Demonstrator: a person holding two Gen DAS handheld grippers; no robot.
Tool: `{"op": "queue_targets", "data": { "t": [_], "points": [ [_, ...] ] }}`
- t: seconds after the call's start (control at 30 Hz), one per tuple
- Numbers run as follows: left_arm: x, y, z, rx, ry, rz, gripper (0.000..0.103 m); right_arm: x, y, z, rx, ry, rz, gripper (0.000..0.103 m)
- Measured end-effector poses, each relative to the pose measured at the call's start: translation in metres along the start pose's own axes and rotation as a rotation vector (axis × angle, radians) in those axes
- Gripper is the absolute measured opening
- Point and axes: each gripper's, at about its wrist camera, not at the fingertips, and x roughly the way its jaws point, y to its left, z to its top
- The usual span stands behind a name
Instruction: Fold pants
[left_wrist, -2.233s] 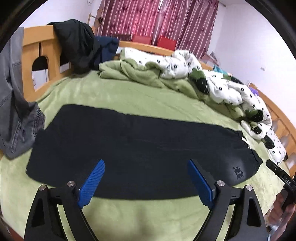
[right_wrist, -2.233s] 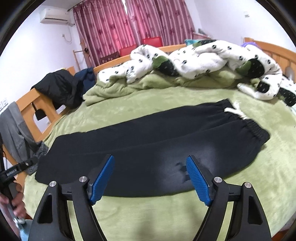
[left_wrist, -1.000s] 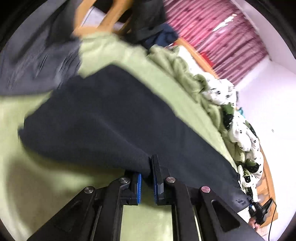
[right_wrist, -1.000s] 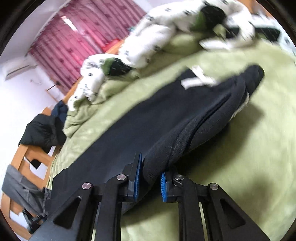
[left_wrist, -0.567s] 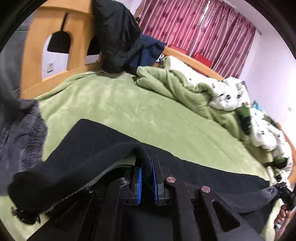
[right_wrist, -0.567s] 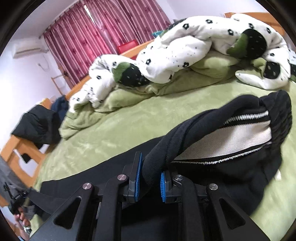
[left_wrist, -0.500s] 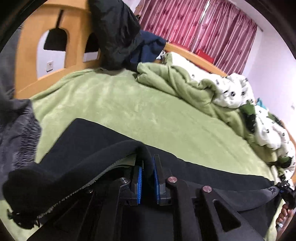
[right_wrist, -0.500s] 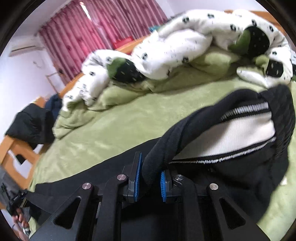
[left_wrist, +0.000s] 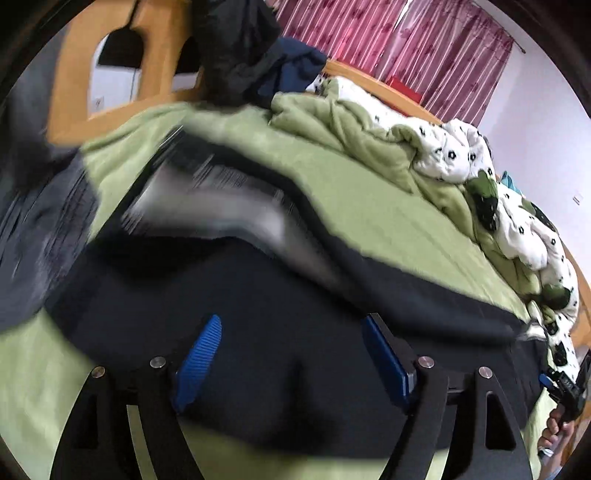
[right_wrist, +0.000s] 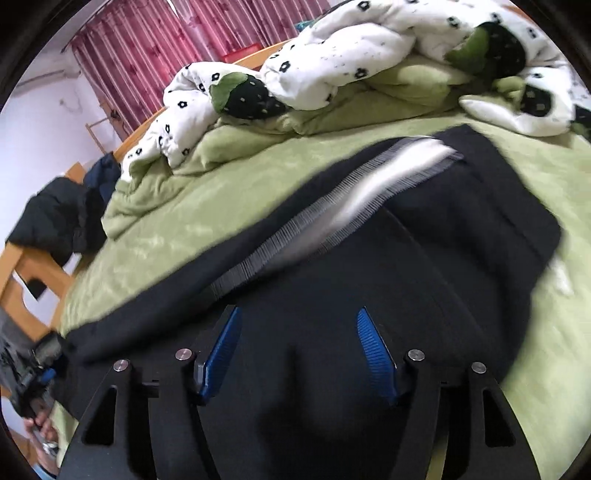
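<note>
1. The black pants (left_wrist: 280, 332) lie lengthwise across the green bed cover (left_wrist: 388, 214), with one long edge doubled over so a pale inner lining (right_wrist: 373, 192) shows as a blurred streak along the fold.
2. In the right wrist view the waistband end (right_wrist: 517, 206) sits flat on the cover, a white drawstring tip (right_wrist: 563, 280) poking out beside it.
3. The left tongs (left_wrist: 291, 354) hover just over the dark fabric, blue pads (left_wrist: 199, 354) spread wide apart and gripping nothing.
4. The right tongs (right_wrist: 297, 350) are likewise spread apart above the pants, with nothing between the blue pads (right_wrist: 373, 350).
5. A crumpled white quilt with black flower print (right_wrist: 332, 66) and a green blanket (left_wrist: 332, 125) are heaped along the far side of the bed.
6. A black jacket (left_wrist: 236, 51) hangs over the wooden bed frame (left_wrist: 74, 96); grey jeans (left_wrist: 33, 229) lie at the left edge.
7. Red curtains (left_wrist: 424, 62) cover the window behind.
</note>
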Motion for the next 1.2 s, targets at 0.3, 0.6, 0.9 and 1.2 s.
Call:
{"op": "queue_targets", "data": {
  "t": [0.3, 0.6, 0.9, 1.2],
  "points": [
    [0.001, 0.049, -0.067, -0.161, 0.086, -0.112, 0.077, -0.019, -0.06, -0.063, 0.103, 0.072, -0.018, 0.072],
    [0.037, 0.064, -0.035, -0.33, 0.028, -0.132, 0.074, 0.021, -0.073, -0.022, 0.218, 0.001, 0.029, 0.078],
    [0.029, 0.05, -0.018, -0.197, -0.003, 0.067, 0.011, 0.011, -0.087, -0.001, 0.33, -0.077, 0.021, 0.014],
    [-0.063, 0.033, -0.072, -0.053, 0.056, -0.01, 0.011, -0.103, -0.095, -0.028, 0.245, -0.107, 0.023, 0.013]
  ]
}}
